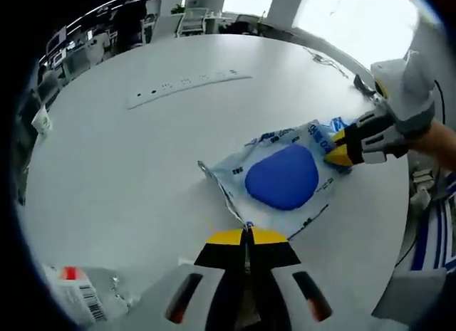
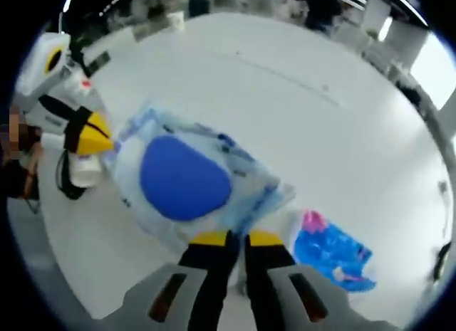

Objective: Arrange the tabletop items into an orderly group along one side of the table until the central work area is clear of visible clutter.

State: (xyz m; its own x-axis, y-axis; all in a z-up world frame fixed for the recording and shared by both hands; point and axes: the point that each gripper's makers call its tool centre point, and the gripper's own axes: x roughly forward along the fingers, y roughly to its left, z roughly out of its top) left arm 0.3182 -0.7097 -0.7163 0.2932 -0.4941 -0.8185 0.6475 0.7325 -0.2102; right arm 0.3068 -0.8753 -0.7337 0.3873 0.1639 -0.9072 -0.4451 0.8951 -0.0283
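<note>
Left gripper view, near: left gripper (image 1: 247, 235) with yellow-tipped jaws pressed together on the near crinkled edge of the wet-wipes pack (image 1: 281, 178). Pack flat-ish on the white round table (image 1: 121, 167), right of centre; pale blue-white wrapper with a blue oval lid on top. Far edge of the pack clamped by the right gripper (image 1: 333, 149), coming in from the right, jaws closed on the wrapper. Near left, by the table edge: clear plastic-wrapped item with barcode label (image 1: 78, 292), well apart from the pack. Farther out: long flush power-socket strip (image 1: 187, 85) set in the tabletop. Beyond the table: office chairs and desks, bright windows.

Right gripper view, near: right gripper (image 2: 237, 240) jaws together, pinching the pack's (image 2: 185, 178) near edge. Pack looks lifted or tilted; contact with the table (image 2: 285, 96) cannot be told, picture blurred. Just right of the jaws: blue packet with pink print (image 2: 331, 249) lying on the table, beside the pack's corner. Far side of the pack: left gripper (image 2: 107, 142), yellow tip closed on the wrapper edge. Rest of the tabletop bare white out to the far rim.
</note>
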